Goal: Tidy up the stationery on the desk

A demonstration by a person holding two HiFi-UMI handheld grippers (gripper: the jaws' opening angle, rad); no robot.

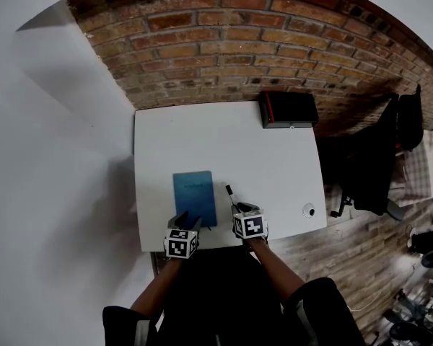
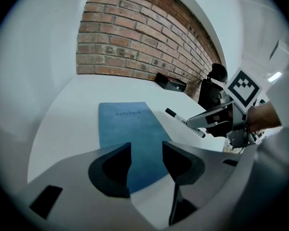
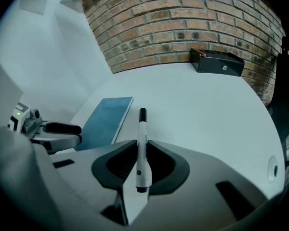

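Right hand-held gripper tight around white marker; left hand-held gripper agape, empty, at blue notebook's near end.

Smooth white desk here, matt with a faint sheen. The notebook shows a soft, mottled blue cover, matt, almost suede-like. The marker is slick white plastic, black-capped. Behind: a rough red brick wall, a matt black box, a wood-plank floor.

Brick wall, black office chair, wooden floor
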